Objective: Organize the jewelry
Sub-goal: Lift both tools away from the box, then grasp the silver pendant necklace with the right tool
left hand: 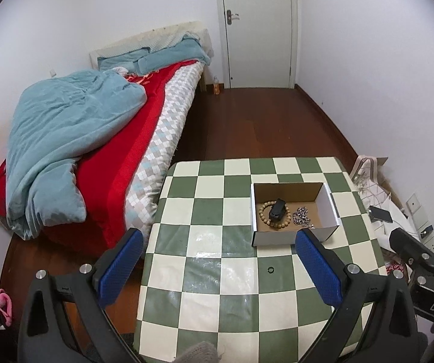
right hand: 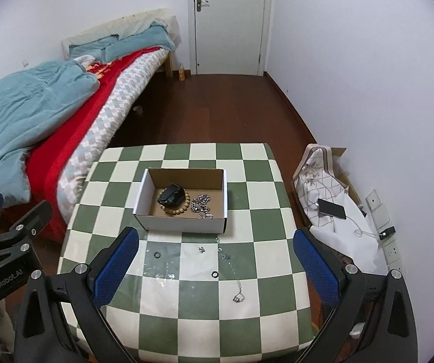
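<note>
Above the checkered table [right hand: 262, 211], I am holding both grippers [right hand: 217, 263] [left hand: 220, 260] wide open and empty, planning to pinch the thin necklace [right hand: 237, 284] low, beside the box [right hand: 183, 227].

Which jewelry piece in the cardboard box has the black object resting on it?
The wooden bead bracelet, at the left of the cardboard box: the black object rests on it. The silver chain lies beside it, uncovered.

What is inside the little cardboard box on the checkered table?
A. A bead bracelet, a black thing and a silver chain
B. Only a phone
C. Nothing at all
A: the box holds a bead bracelet, a black thing and a silver chain.
</note>
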Tool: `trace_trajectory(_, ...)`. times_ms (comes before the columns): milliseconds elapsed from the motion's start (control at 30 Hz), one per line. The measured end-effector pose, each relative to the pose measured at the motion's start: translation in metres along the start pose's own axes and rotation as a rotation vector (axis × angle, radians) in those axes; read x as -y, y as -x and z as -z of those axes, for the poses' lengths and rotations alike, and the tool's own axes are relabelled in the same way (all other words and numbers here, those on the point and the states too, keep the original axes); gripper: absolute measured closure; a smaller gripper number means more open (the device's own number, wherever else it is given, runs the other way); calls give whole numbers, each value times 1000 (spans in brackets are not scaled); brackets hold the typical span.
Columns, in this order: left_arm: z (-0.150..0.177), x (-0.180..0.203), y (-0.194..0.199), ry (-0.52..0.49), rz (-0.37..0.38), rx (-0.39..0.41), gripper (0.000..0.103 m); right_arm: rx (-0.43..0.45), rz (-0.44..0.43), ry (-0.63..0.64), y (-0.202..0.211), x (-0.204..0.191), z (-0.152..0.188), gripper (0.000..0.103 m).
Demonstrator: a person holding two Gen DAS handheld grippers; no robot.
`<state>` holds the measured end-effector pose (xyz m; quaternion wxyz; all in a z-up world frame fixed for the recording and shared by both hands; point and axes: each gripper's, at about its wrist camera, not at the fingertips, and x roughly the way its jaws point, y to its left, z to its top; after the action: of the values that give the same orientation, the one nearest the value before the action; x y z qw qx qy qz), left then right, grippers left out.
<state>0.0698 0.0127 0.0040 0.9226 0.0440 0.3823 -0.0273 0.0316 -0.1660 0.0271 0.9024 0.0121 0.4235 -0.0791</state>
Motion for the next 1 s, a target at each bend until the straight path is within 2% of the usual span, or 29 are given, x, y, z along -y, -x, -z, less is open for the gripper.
trace_trajectory(167, 5, -3, 15, 28, -3, 35, 1, 24, -22, -10, 18, 0, 7, 0)
trace_trajectory(333, 19, -5, 6, 42, -68, 31, 0, 19, -48, -18, 8, 8, 27, 0)
trace_trajectory(467, 39, -3, -20, 20, -137, -20, 0, -70, -28, -106, -29, 35, 54, 0)
trace_trajectory(533, 50, -2, -32, 12, -159, -40, 0, -115, -32, -145, -51, 49, 69, 11)
trace_trajectory(567, 56, -1, -41, 6, -165, -59, 0, -154, -25, -160, -65, 56, 78, 26)
trace_trajectory(600, 59, 0, -47, 1, -168, -70, 0, -177, -29, -170, -76, 61, 85, 34)
trace_trajectory(800, 86, 7, -89, -27, -181, -135, 0, -279, -49, -218, -139, 74, 138, 34)
trace_trajectory(1000, 102, 11, -119, -26, -179, -184, 0, -282, -10, -186, -185, 58, 166, 37)
